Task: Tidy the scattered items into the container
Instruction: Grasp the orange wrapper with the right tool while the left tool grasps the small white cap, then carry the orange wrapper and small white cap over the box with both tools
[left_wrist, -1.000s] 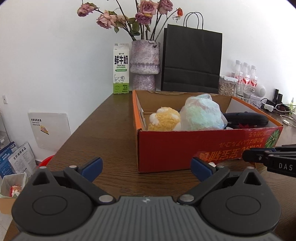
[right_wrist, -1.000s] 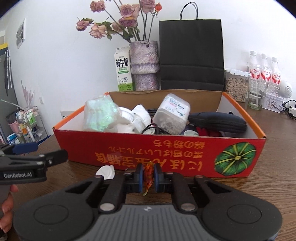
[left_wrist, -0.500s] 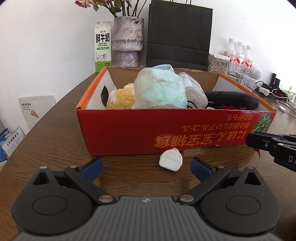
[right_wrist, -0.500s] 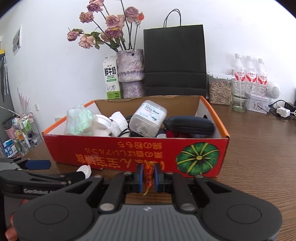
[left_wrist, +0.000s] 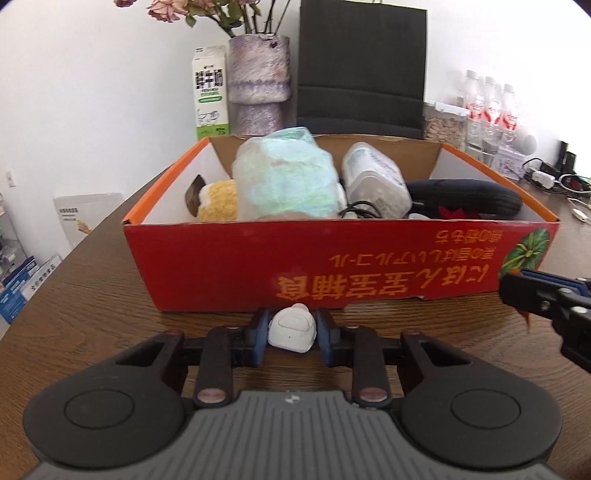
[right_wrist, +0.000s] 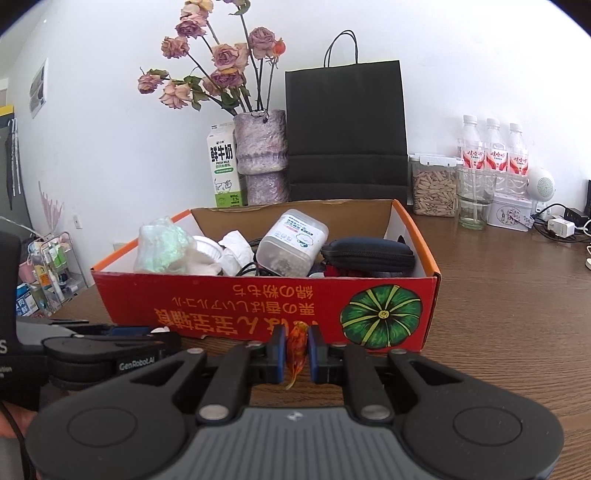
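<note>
— So, what are your two tools doing at this moment?

— Nearest to me, my left gripper (left_wrist: 291, 334) has just been closing its jaws, and the blue pads are now pressing on both sides of a small white case (left_wrist: 292, 328) that is sitting on the wooden table (left_wrist: 92, 302). My right gripper (right_wrist: 296, 349) is pinching a little orange-red trinket (right_wrist: 296, 347) tightly between its pads; what it is exactly, I cannot tell.

— And where is the container sitting?

— Just ahead of both sets of fingertips, the red cardboard box (left_wrist: 332, 266) is standing on the table, its front wall almost touching the white case. Seen from my left tool, the right gripper is reaching in from the right side, near the box's front corner.

— What is lying inside it?

— Beyond the front wall, a pale green crinkly bag (left_wrist: 286, 177), a yellow knitted thing (left_wrist: 218, 201), a clear plastic jar (right_wrist: 291, 243) and a dark zip pouch (right_wrist: 369, 254) are filling it.

— Anything further off?

— Behind the box, a milk carton (right_wrist: 223, 166), a vase of dried roses (right_wrist: 260, 155) and a black paper bag (right_wrist: 345, 129) are standing against the wall.
</note>
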